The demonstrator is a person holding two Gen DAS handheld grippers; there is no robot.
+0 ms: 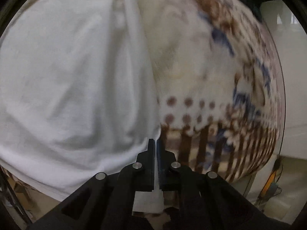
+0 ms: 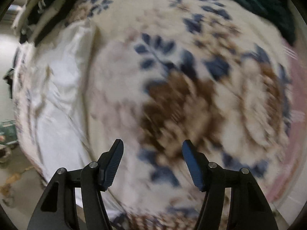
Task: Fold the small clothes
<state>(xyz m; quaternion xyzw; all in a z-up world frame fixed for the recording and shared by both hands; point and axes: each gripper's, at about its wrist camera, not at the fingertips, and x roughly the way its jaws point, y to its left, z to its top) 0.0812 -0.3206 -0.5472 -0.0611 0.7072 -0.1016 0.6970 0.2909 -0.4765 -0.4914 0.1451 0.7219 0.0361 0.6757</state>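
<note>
Closest in the left wrist view, the left claw (image 1: 155, 143) is pinched tight, with a sliver of the white garment (image 1: 73, 72) showing between its fingers, right at the cloth's near right corner. That white piece lies spread over a floral blanket (image 1: 211, 61) in cream, blue and brown. Over in the right wrist view, the right claw (image 2: 152, 145) hangs fairly wide with nothing in it, above the blurry blanket (image 2: 172, 88), white garment (image 2: 57, 88) off to its left.

The garment (image 1: 67, 76) lies on the blanket (image 1: 201, 67), at its left side, with clothes (image 2: 44, 9) piled behind.
</note>
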